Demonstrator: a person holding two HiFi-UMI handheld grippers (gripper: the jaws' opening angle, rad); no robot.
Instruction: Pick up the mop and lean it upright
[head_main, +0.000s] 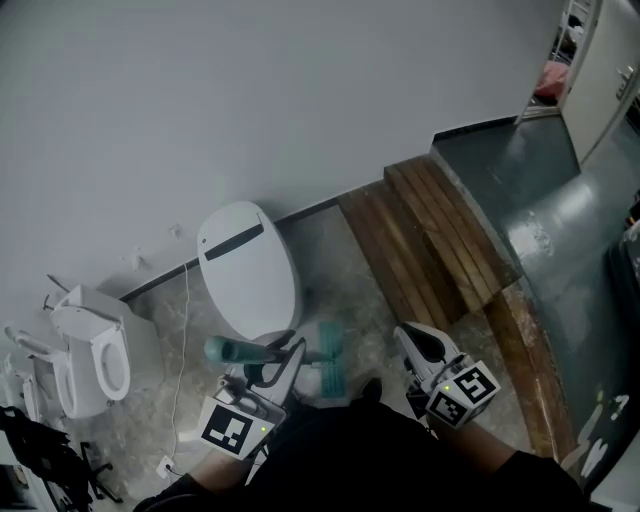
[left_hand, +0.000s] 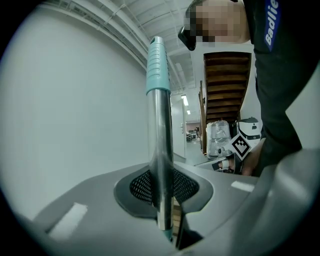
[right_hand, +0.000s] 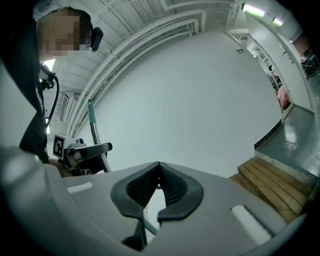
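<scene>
The left gripper (left_hand: 162, 175) has its 2 tongs pinching the mop (left_hand: 160, 125) on the metal pole, and the dark ribbed pads (left_hand: 186, 186) press on the pole from both sides. In the left gripper view the pole stands almost upright between the pads, with the teal grip (left_hand: 156, 65) at its top end, in front of the white wall (left_hand: 75, 125).

In the head view the pole runs from the left gripper toward the mop head (head_main: 325, 368). The head is teal and white and lies low on the grey floor (head_main: 350, 250), between the 2 grippers. It is near the edge of the floor where the wall begins, just in front of a white oval cover (head_main: 248, 268) and to the left of the wooden steps (head_main: 430, 240). A white toilet (head_main: 95, 360) stands at the left edge of the floor, well apart from the mop head.

The right gripper (right_hand: 159, 167) has its tongs pressed together at the tips, and nothing is between the pads. It is beside the left gripper and apart from the pole. It points toward the white wall, with the wooden steps at its right side.
</scene>
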